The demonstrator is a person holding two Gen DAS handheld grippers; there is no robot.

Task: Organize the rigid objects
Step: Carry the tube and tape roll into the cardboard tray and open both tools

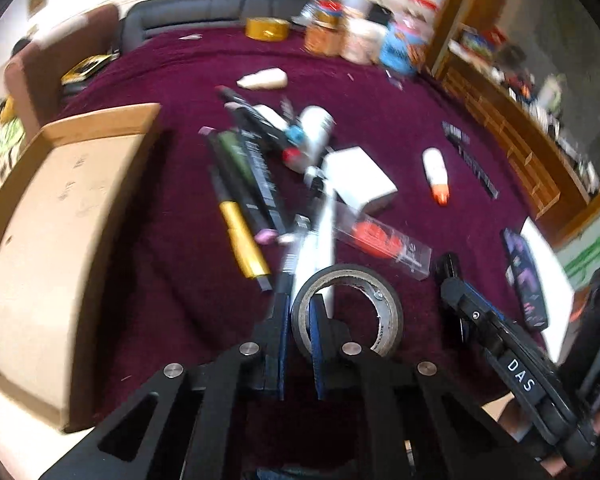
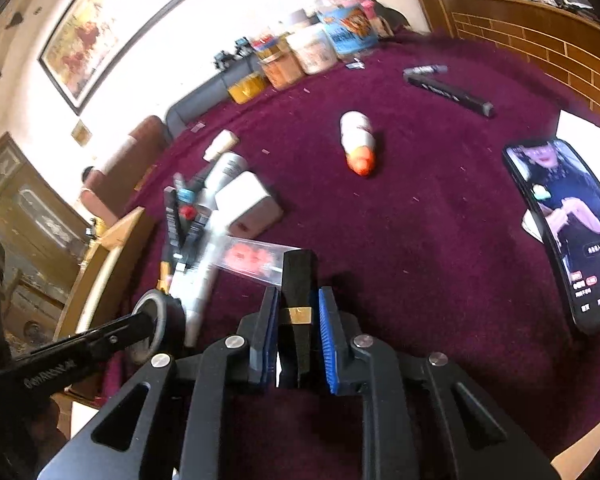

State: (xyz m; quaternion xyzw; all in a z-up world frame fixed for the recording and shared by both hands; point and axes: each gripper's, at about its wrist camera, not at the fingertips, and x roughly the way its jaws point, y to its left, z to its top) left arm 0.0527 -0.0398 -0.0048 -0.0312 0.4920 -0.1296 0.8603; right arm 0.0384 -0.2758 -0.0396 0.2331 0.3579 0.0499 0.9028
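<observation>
In the left wrist view, the left gripper (image 1: 298, 316) has its two blue-padded fingers closed on the wall of a grey roll of tape with a black outer side (image 1: 348, 312): one finger is outside the ring and the other is inside it. Just ahead of the fingertips lies a heap of rigid things on the dark red cloth-covered table (image 1: 380, 92), among them a gold and black pen-like tube (image 1: 244, 236), a white square box (image 1: 360, 178) and a clear flat package with red print (image 1: 380, 240). To the left of the gripper stands an open brown cardboard box (image 1: 56, 240). To its right the right gripper (image 1: 452, 276) comes into the picture. In the right wrist view, the right gripper (image 2: 298, 312) holds a black stick with a gold band (image 2: 297, 300) between its blue pads. Far to its left the left gripper carries the tape roll (image 2: 160, 312). To the right lies a black smartphone with a lit screen (image 2: 568, 232), and ahead a white bottle with an orange cap (image 2: 358, 140).
</observation>
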